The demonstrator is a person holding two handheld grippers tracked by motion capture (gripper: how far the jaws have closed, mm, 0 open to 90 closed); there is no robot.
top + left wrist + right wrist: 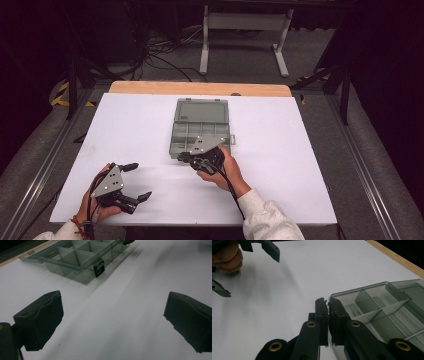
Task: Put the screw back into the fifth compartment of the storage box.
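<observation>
My right gripper (327, 305), jaws pressed together, sits at the near-left corner of the open compartment box (199, 131) mid-table. Light, stiff, slippery plastic, I'd say; best gripped at its wall. Left gripper (136, 181) spread wide.

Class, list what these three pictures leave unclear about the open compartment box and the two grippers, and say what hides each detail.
1. Near front corner of the compartment box, high view: covered by the right gripper and its grey plate.
2. Whether the right gripper's shut jaws touch the box wall, right gripper view: the jaws hide the contact.
3. Small thin items in one compartment, right gripper view: too small.
4. Left gripper body, left gripper view: cut off by the bottom edge.
</observation>
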